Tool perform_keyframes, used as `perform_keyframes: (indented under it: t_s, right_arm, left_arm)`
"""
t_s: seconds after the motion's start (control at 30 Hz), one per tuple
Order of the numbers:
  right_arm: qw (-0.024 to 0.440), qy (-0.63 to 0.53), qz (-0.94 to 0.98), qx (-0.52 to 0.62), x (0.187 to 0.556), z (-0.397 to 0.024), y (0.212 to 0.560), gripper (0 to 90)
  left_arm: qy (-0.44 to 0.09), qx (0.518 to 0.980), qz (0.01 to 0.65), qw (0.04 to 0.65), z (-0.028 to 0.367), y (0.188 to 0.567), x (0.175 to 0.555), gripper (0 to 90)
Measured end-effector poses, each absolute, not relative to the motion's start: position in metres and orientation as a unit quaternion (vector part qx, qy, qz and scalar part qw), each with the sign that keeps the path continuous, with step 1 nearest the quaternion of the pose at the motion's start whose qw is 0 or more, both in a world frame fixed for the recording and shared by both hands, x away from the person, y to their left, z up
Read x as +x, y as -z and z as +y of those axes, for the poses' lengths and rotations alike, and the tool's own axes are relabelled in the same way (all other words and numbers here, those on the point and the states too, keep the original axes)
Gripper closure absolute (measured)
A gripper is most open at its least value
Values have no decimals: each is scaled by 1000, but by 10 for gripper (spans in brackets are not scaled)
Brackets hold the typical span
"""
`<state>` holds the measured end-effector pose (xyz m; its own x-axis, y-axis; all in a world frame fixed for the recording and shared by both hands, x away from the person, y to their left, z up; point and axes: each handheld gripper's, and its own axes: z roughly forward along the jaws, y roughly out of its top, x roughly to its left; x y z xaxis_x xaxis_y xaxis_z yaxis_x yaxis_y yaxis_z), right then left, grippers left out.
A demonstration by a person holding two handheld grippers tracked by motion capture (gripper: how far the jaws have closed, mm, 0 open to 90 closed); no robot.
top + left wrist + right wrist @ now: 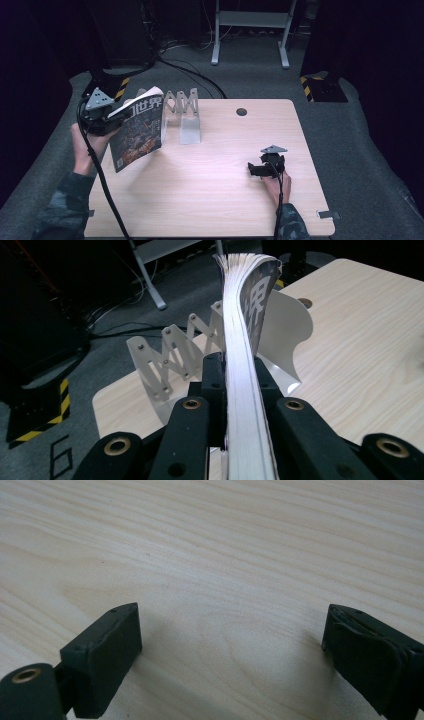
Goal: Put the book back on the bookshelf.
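A magazine (137, 132) with a dark cover and white Chinese characters hangs tilted above the table's left edge. My left gripper (119, 118) is shut on its spine side. In the left gripper view the magazine (245, 390) runs edge-on between the black jaws, its pages fanning at the top. Just beyond it a white fold-out book rack (182, 112) stands on the table, and it also appears behind the magazine as the rack (165, 360). My right gripper (256, 170) rests low on the table at the right, open. In the right gripper view its fingers (105, 655) stand wide over bare wood.
The light wooden table (225, 190) has a round cable hole (241, 111) near its far edge and a metal clip (327, 214) at the front right. Beyond it lie grey carpet, black cables (195, 75), a white desk frame (250, 30) and striped floor bases (320, 87).
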<state>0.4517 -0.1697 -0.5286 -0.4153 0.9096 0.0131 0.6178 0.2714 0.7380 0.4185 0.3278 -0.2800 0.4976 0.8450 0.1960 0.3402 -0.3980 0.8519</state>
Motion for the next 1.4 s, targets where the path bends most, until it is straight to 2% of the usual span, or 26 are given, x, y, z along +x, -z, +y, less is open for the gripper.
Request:
perform_keyframes:
  t_s: [0.87, 1.4]
  right_arm:
    - [213, -343, 769, 496, 452, -170, 529, 84]
    - [215, -343, 769, 495, 452, -170, 529, 87]
  left_arm:
    - [-362, 728, 437, 385, 331, 290, 470, 823]
    - [-376, 682, 470, 415, 324, 304, 498, 824]
